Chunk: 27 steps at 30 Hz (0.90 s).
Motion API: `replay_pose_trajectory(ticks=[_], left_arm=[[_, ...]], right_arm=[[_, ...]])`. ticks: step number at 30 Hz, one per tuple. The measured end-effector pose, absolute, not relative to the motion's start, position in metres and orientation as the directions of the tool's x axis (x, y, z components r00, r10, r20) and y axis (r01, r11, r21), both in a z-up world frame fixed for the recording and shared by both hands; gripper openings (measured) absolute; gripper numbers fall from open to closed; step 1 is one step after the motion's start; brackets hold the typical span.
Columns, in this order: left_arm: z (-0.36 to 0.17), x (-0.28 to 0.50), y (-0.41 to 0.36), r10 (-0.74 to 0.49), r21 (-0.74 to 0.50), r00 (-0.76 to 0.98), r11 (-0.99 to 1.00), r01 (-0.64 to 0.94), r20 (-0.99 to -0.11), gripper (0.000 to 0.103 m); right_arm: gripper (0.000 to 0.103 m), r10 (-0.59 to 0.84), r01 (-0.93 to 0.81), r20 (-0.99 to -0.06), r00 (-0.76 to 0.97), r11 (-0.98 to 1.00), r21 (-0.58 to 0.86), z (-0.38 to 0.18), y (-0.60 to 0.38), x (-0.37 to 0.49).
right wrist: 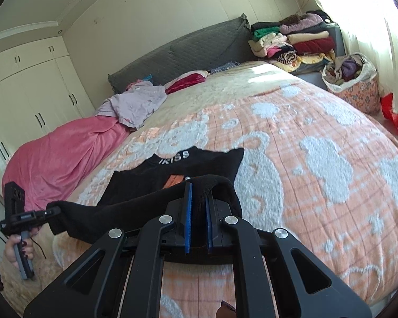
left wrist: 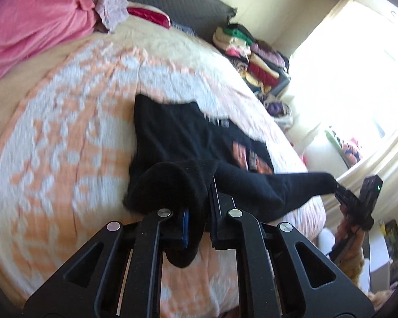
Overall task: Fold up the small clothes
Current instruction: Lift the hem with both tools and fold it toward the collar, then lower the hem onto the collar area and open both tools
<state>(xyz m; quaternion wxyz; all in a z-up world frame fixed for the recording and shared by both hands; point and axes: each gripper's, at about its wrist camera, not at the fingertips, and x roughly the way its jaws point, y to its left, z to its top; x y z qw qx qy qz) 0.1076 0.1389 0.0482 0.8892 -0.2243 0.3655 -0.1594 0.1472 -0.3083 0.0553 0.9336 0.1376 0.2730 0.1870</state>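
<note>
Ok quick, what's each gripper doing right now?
Left gripper: closed on the black garment.
Right gripper: closed on the same black garment, at its other lifted end.

One black printed T-shirt (right wrist: 172,177) is counted on one bed covered by an orange-and-white patterned blanket (right wrist: 318,159). Two pairs of black tongs are seen: the left tongs (left wrist: 199,209) and the right tongs (right wrist: 198,212). One crumpled pink quilt (right wrist: 66,156), one pale lilac garment (right wrist: 138,103) and one red pillow (right wrist: 185,80) are counted near one grey padded headboard (right wrist: 185,50). One stack of folded clothes (right wrist: 291,42) and one floral basket of laundry (right wrist: 358,87) are counted beside the bed.
</note>
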Motion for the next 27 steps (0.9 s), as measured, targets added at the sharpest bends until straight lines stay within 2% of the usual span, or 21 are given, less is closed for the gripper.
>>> replay_pose_trajectory(ticks=[5, 12, 23, 27], left_arm=[[0.064, 0.146, 0.145, -0.413, -0.510, 0.718, 0.855, 0.093, -0.561, 0.005], [0.055, 0.203, 0.148, -0.376, -0.504, 0.705, 0.863, 0.030, -0.602, 0.005], [0.019, 0.240, 0.145, -0.314, -0.444, 0.671, 0.895, -0.026, -0.672, 0.005], [0.016, 0.241, 0.139, -0.271, -0.381, 0.675, 0.924, -0.017, -0.686, 0.011]], right_arm=[[0.008, 0.412, -0.281, -0.446, 0.794, 0.901, 0.331, 0.073, -0.302, 0.177], [0.008, 0.369, -0.271, -0.460, 0.807, 0.925, 0.267, 0.078, -0.289, 0.220], [0.008, 0.305, -0.194, -0.562, 0.769, 0.949, 0.249, 0.035, -0.282, 0.265], [0.008, 0.286, -0.162, -0.602, 0.745, 0.954, 0.252, 0.018, -0.280, 0.273]])
